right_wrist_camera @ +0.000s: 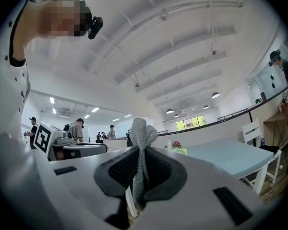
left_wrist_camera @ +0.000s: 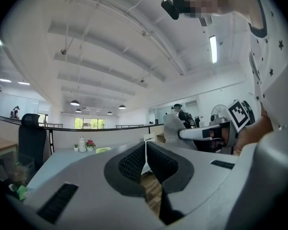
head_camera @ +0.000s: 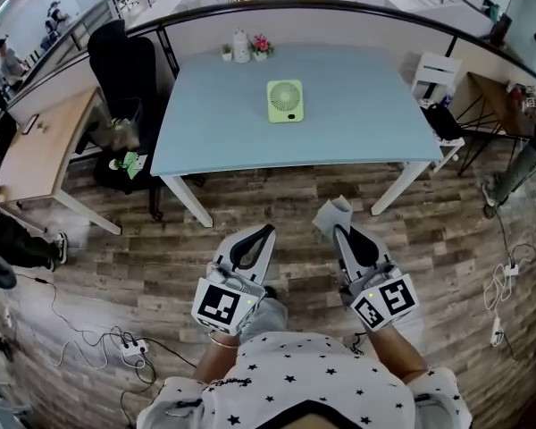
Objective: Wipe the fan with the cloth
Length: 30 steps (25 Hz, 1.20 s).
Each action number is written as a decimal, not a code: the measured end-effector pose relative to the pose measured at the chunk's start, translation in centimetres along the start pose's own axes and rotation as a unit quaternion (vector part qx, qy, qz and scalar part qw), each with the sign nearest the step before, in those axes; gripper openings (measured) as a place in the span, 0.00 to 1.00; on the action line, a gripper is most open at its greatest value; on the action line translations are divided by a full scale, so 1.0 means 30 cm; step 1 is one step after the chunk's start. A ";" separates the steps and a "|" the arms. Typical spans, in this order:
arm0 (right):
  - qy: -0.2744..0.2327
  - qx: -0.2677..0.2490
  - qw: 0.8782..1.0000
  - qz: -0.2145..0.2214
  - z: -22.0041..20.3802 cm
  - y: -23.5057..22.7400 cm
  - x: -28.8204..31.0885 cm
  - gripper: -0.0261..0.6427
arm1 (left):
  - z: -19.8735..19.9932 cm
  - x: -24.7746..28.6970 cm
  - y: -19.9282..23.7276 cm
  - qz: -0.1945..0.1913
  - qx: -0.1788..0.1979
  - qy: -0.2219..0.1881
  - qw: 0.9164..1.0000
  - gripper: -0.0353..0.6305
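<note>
A small green fan [head_camera: 285, 100] lies on the light blue table [head_camera: 357, 123], well ahead of both grippers. I hold both grippers low over the wooden floor, short of the table's front edge. My right gripper [head_camera: 338, 230] is shut on a grey cloth [head_camera: 331, 214], which sticks up between the pads [right_wrist_camera: 140, 145]. My left gripper [head_camera: 267, 231] is shut with nothing in it [left_wrist_camera: 145, 146]. The fan shows small and far off in the left gripper view [left_wrist_camera: 103, 150] and in the right gripper view [right_wrist_camera: 181, 151].
A white jar [head_camera: 241, 46], a flower pot [head_camera: 262, 46] and a small plant [head_camera: 226, 52] stand at the table's far edge. A black office chair [head_camera: 125, 74] and a wooden desk [head_camera: 40, 141] are at the left, a white chair [head_camera: 435, 71] at the right. Cables [head_camera: 125, 347] lie on the floor.
</note>
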State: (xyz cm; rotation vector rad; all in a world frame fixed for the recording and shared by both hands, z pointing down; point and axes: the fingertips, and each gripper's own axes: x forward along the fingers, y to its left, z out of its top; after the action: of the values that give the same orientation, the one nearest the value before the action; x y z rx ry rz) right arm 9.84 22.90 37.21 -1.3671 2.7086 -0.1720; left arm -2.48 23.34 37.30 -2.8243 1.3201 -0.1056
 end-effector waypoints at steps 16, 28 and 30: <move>0.009 0.003 1.000 -0.019 -0.009 -0.065 0.384 0.08 | -0.016 0.128 0.372 -0.004 -0.006 0.005 1.000 0.10; 0.014 0.000 1.000 -0.012 -0.029 -0.071 0.584 0.08 | -0.046 0.185 0.547 -0.003 -0.013 0.005 1.000 0.10; 0.014 0.000 1.000 -0.009 -0.033 -0.099 0.614 0.08 | -0.059 0.215 0.564 -0.002 -0.015 0.009 1.000 0.10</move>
State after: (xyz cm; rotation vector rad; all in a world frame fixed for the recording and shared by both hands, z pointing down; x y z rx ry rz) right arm 1.18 6.36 37.89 -1.3999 2.7200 -0.1941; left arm -11.44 7.56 38.59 -2.8580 1.3318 -0.1137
